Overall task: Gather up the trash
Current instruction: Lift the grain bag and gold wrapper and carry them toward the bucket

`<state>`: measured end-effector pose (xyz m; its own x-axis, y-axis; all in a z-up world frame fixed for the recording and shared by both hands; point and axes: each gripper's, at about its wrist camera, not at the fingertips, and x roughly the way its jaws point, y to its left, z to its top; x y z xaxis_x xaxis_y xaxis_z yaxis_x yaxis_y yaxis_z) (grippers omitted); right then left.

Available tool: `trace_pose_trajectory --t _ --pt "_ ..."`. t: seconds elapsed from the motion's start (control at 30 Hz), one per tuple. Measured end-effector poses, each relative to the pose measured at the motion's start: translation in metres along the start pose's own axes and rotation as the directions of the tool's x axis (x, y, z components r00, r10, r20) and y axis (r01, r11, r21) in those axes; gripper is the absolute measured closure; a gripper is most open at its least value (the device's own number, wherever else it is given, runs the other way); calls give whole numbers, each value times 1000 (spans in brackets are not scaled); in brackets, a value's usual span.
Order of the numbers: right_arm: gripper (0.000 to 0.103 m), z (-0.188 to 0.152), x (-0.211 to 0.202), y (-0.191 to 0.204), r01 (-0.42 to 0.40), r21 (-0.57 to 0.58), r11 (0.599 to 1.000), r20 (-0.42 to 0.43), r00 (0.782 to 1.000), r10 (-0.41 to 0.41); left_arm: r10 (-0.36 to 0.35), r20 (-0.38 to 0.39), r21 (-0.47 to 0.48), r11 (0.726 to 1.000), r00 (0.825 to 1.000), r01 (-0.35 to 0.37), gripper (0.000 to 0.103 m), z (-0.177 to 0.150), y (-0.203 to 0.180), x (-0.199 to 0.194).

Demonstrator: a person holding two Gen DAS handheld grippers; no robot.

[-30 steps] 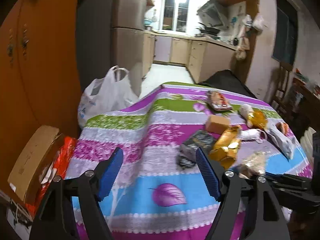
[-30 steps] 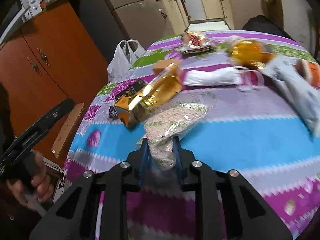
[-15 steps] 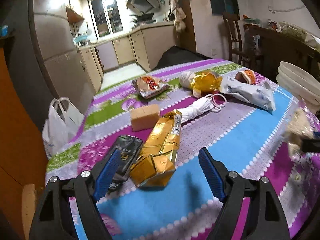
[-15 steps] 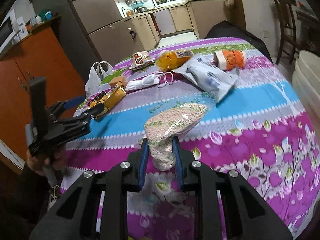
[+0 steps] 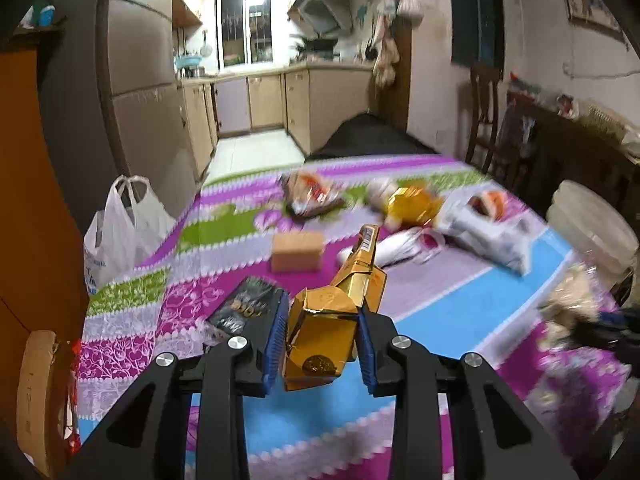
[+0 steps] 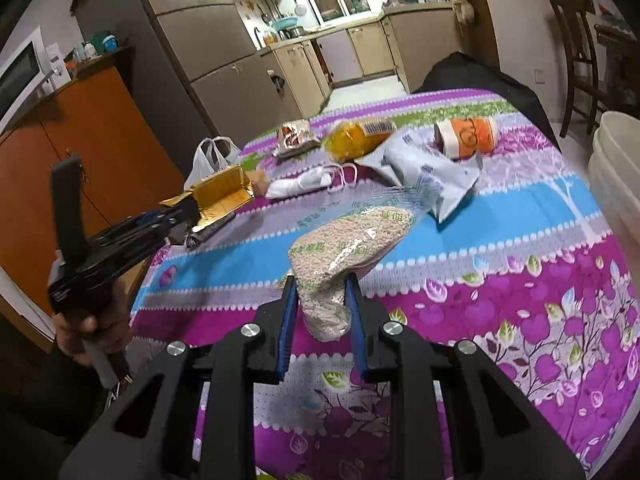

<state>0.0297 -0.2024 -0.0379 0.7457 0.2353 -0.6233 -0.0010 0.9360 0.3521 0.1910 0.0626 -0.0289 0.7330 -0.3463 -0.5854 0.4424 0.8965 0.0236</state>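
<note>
Left claw (image 5: 322, 346) has just clamped shut on the gold carton (image 5: 326, 336); half a sec ago its jaws stood wide w/ the carton lying between them. Meaning: 2 pieces of trash are now in hand, 1 per claw, so next is probably carrying both off to a bin or bag.

Largest to smallest:
- Tabletop (image 6: 500, 232), under a striped floral cloth, carries the rest of the litter: grey mailer bag (image 6: 436, 172), yellow packet (image 6: 352, 142), orange cup (image 6: 468, 136) on its side, snack wrapper (image 6: 294, 138).
- Gold carton: near end pinched between the left claw's blue pads (image 5: 276, 338), far end tilted up over the cloth, just beside a black pouch (image 5: 246, 306).
- Grain bag (image 6: 344, 248): right claw (image 6: 322, 320) holds it by its narrow lower end, jaws narrow, bag lifted clear of the cloth.
</note>
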Motion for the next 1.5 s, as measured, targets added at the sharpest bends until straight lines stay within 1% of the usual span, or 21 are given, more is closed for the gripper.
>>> trace_pose_trajectory --t 0.17,0.3,0.37,0.4,0.63,0.8,1.0,1.1,1.3,1.5 --pt "81 0 -9 1 4 -13 1000 19 1000 -4 -15 45 -2 1000 999 15 70 9 -25 -25" --pt "81 -1 -17 2 8 -21 1000 31 999 -8 24 75 20 999 997 -26 70 10 -43 -40" --pt "81 -2 -20 3 10 -27 1000 36 999 -9 25 76 14 1000 997 -27 70 9 -47 -44" --pt "81 -2 -22 3 9 -32 999 38 999 -8 14 67 10 1000 998 -15 70 7 -50 -46" --pt "81 -8 -25 4 12 -47 999 37 999 -10 -2 14 6 1000 1000 2 70 -1 -61 -38" --pt "81 -7 -31 1 23 -52 998 48 999 -21 4 3 14 1000 1000 -4 70 -1 -69 -33" --pt "81 0 -38 -7 29 -51 998 52 998 -26 13 -10 18 1000 1000 -13 70 8 -77 -27" --pt "81 7 -43 -14 28 -44 999 57 998 -26 21 -6 21 1000 1000 -21 70 12 -80 -26" --pt "81 19 -51 -22 58 -55 997 85 995 -53 42 -7 29 999 999 -42 70 17 -86 -22" --pt "81 26 -54 -27 93 -75 993 103 991 -85 89 -12 35 995 996 -88 70 18 -91 -16"
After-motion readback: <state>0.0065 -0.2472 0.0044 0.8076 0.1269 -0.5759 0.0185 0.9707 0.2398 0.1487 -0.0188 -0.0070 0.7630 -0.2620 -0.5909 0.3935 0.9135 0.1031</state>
